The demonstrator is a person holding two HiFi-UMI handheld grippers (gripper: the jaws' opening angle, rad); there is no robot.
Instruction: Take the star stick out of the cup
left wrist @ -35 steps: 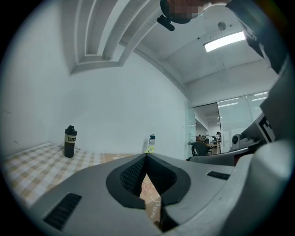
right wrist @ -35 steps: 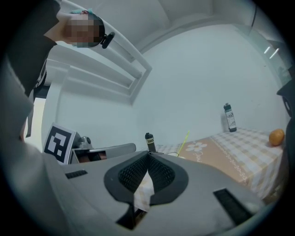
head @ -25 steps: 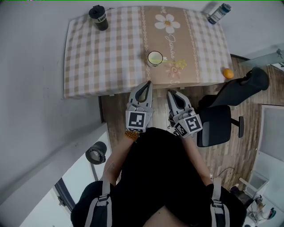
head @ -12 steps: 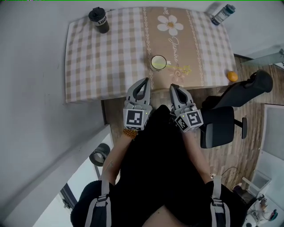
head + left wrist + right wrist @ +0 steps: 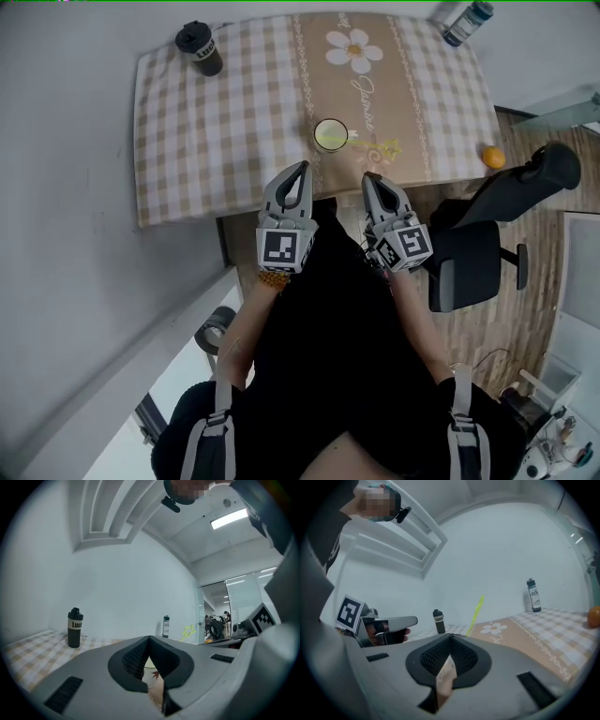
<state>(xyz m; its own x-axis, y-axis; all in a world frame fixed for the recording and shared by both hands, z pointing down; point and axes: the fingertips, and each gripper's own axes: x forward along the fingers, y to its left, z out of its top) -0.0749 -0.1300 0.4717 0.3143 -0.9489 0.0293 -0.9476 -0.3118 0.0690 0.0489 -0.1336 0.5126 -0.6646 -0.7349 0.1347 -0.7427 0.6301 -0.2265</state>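
A pale cup stands near the front edge of the checked tablecloth. A yellow star stick leans out of it to the right, its star low over the cloth. My left gripper hovers at the table's front edge, just short of the cup, shut and empty. My right gripper is beside it, below the star, also shut and empty. In the left gripper view the star shows above the closed jaws. In the right gripper view the stick rises just beyond the jaws.
A black flask stands at the table's back left and a water bottle at the back right. An orange lies near the right edge. A black office chair sits to my right, and a wall runs along the left.
Both grippers have come forward a little, closer to the table's front edge and the cup. They stay shut; the cup and stick have not moved.
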